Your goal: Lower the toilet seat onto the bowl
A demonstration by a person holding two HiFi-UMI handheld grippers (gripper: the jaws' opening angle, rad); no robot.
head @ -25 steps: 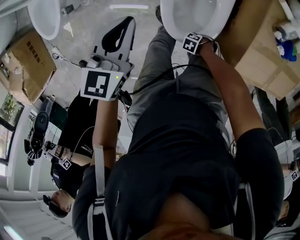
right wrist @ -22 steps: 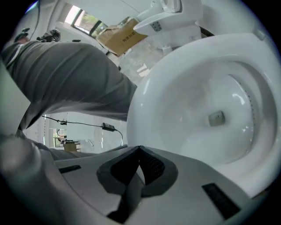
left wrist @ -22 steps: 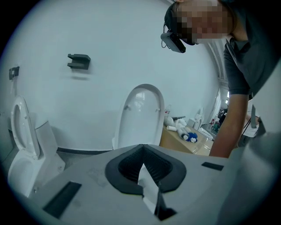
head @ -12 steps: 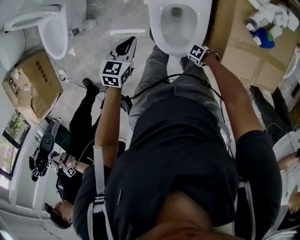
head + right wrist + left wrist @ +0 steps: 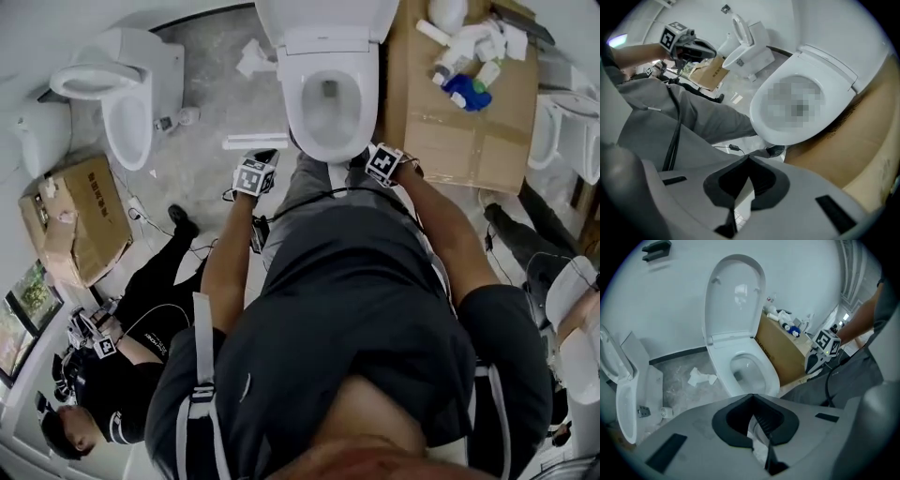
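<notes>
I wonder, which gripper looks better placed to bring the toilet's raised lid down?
Left, probably: the left gripper points straight at the raised lid, while the right gripper faces the bowl instead. Both are shut and empty.

**Spare toilet, cartons and litter on a concrete floor**

A second white toilet [image 5: 131, 98] stands at the left of the head view, lid raised. Just below it in that view lies an open cardboard box [image 5: 80, 220]. Crumpled white paper [image 5: 251, 58] lies on the grey concrete floor [image 5: 202, 173], and a narrow white strip [image 5: 253, 142] lies apart from it. At the right, a large cardboard carton [image 5: 459, 136] carries a blue bottle [image 5: 464, 92] among white bottles [image 5: 473, 42]. More white porcelain [image 5: 555, 131] stands at the right edge. A person in black clothes [image 5: 141, 319] crouches at lower left
</notes>
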